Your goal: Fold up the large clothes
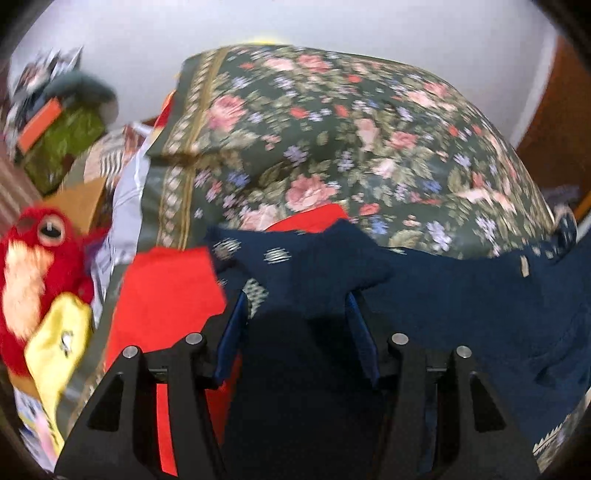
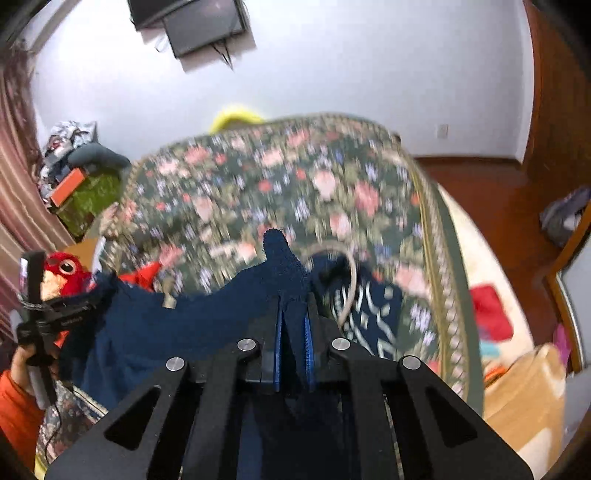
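Observation:
A large navy garment with small white motifs lies across the floral bedspread. My left gripper is open, its jaws wide apart, with a fold of the navy cloth lying between and over them. A red garment lies under and left of it. My right gripper is shut on an edge of the navy garment, and a tuft of cloth sticks up past the fingertips. The left gripper shows at the left of the right wrist view, at the garment's other end.
A red plush bird and a yellow item lie at the bed's left. Cluttered boxes stand by the curtain. A cardboard box and clothes lie right of the bed. A screen hangs on the wall.

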`<state>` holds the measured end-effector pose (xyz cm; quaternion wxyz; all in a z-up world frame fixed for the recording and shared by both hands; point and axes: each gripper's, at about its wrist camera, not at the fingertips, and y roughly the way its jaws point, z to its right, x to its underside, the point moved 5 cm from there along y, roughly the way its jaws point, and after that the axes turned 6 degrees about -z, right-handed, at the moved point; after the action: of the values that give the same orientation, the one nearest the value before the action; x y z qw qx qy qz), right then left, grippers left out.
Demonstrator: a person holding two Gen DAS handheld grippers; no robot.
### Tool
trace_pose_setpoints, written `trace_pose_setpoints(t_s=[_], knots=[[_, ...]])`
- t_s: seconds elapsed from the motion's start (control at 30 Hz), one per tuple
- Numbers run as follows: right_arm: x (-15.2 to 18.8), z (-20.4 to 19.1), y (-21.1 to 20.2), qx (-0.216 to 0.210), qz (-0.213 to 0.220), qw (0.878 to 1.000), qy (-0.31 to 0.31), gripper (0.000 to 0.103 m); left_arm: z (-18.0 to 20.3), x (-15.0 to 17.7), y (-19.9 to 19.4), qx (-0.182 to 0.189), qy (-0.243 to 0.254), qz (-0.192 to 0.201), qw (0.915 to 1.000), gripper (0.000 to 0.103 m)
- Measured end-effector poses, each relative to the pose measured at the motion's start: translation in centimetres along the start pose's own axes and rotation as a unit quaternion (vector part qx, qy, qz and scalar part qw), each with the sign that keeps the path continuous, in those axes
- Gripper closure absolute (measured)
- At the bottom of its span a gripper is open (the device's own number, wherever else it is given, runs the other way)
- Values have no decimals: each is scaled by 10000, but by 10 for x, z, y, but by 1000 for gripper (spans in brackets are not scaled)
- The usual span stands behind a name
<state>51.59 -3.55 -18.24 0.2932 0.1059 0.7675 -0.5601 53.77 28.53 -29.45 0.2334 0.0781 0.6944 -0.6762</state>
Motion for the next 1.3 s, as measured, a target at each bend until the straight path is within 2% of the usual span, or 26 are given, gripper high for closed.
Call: trace_pose_setpoints(t_s=[0.13,0.23,0.33,0.43,0.57,0.6,0.67,0.73,0.83,0.9,0.93,1.07,1.17,1.3], knots=[[-7,10,10,191,44,9997,120,94,-16,3,2,182,-439,-56,9989,47],[3,24,43,408,-337,9981,304,94,-19,9,1,258,-662,-76,9974,47],[19,30,69,601,-716,9948,406,93,-17,16,-5,152,-681,-61,9975,47],[25,19,63,966,-590,9935,77,93,-19,22,-12,-79,-582,-96,9982,47],[24,-2,39,1281,-544,9890,-501,89,-14,31,-30,-28,-283,-80,9996,47],[24,-9,30,1244,-486,9892,-607,87,-10,33,-37,10,-204,-28,9998,47],[23,-18,16,1107,-373,9907,-704,66,3,39,-57,139,7,144,9998,47],[25,-34,0,817,-187,9938,-737,53,17,46,-75,251,205,308,9990,47],[32,-65,-14,311,-83,9957,-869,51,40,54,-94,476,476,444,9967,47],[39,-84,-13,-24,-261,9946,-999,42,54,58,-102,578,610,481,9953,47],[43,-93,-12,-166,-343,9938,-1048,34,61,61,-106,640,678,507,9944,47],[63,-119,-3,-340,-455,9883,-1418,30,81,69,-112,821,808,553,9918,47],[77,-124,15,-230,-680,9835,-1658,29,91,74,-105,847,846,516,9915,47],[91,-110,35,35,-1042,9798,-1704,29,93,86,-80,843,728,228,9935,47]])
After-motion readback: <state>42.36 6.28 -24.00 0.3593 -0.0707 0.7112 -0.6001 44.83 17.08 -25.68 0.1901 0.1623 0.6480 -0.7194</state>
